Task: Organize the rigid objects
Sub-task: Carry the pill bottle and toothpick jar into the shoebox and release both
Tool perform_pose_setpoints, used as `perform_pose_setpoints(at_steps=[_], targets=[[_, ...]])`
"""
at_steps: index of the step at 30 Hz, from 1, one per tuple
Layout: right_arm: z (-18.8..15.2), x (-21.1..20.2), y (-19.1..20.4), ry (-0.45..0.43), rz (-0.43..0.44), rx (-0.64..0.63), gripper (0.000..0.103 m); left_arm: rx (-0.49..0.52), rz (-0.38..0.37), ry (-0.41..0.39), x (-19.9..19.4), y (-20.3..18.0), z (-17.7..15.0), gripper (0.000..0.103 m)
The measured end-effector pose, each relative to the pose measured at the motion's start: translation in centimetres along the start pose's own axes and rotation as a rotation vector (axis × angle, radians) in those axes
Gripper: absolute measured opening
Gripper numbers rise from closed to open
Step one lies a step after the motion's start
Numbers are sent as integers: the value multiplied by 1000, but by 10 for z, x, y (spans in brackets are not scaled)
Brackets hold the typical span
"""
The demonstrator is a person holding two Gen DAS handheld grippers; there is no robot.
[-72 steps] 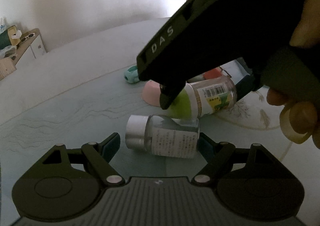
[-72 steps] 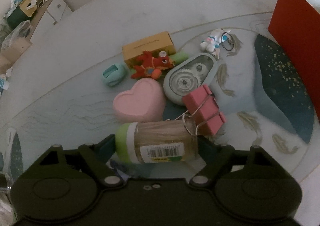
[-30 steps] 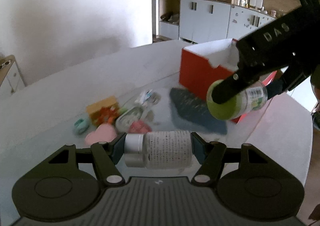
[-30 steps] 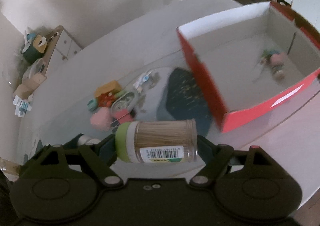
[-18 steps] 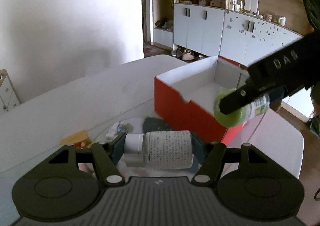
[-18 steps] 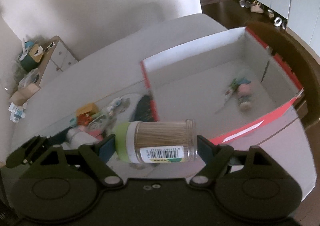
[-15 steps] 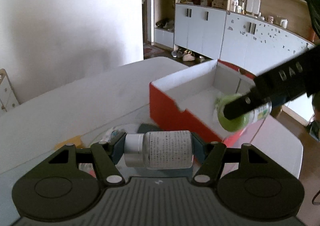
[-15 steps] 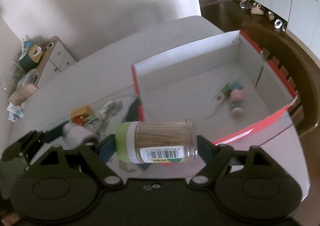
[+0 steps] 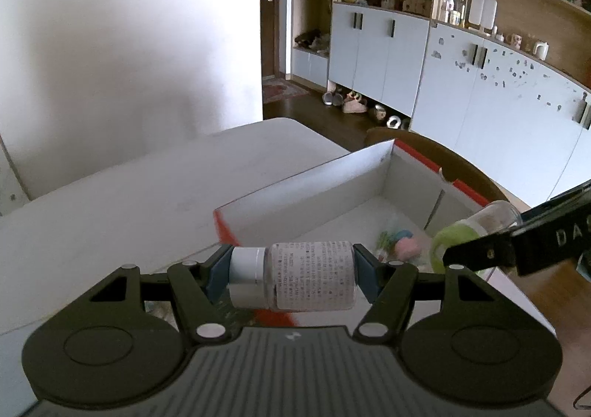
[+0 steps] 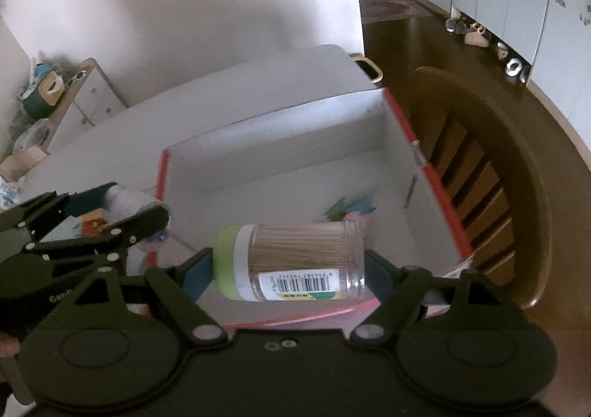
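My left gripper (image 9: 291, 278) is shut on a clear bottle with a white cap (image 9: 295, 278), held sideways just before the near-left corner of the red box (image 9: 303, 187). My right gripper (image 10: 290, 265) is shut on a green-capped toothpick jar (image 10: 291, 261), held sideways in the air over the red box (image 10: 277, 154). The jar also shows in the left wrist view (image 9: 469, 232), above the box's right part. A small pink and green item (image 9: 400, 245) lies on the box floor. The left gripper shows in the right wrist view (image 10: 122, 210) at the box's left wall.
A wooden chair (image 10: 491, 173) stands against the box's right side. The white table (image 9: 147, 195) extends to the left. Small objects (image 10: 90, 223) lie on the table left of the box. A low cabinet (image 10: 70, 95) stands by the far wall.
Both grippers have moved on toward the red box with their loads. The toothpick jar is now over the box interior, and the clear bottle has come up to the box's near corner.
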State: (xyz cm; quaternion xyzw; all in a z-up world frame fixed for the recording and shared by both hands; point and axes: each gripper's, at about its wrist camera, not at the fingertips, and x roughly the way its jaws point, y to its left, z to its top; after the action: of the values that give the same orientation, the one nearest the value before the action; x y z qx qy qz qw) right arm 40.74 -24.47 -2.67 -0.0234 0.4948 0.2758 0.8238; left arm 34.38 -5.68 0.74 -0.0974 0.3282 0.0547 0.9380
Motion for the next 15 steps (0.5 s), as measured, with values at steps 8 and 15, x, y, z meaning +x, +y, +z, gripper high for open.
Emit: perform_pose_setpoints(at_steps=[8, 15], targets=[[13, 21, -27, 19, -34, -121, 84, 56, 8, 39, 46, -34, 22, 68], [11, 48, -28, 77, -4, -191, 84, 90, 46, 87, 90, -53, 30, 68]])
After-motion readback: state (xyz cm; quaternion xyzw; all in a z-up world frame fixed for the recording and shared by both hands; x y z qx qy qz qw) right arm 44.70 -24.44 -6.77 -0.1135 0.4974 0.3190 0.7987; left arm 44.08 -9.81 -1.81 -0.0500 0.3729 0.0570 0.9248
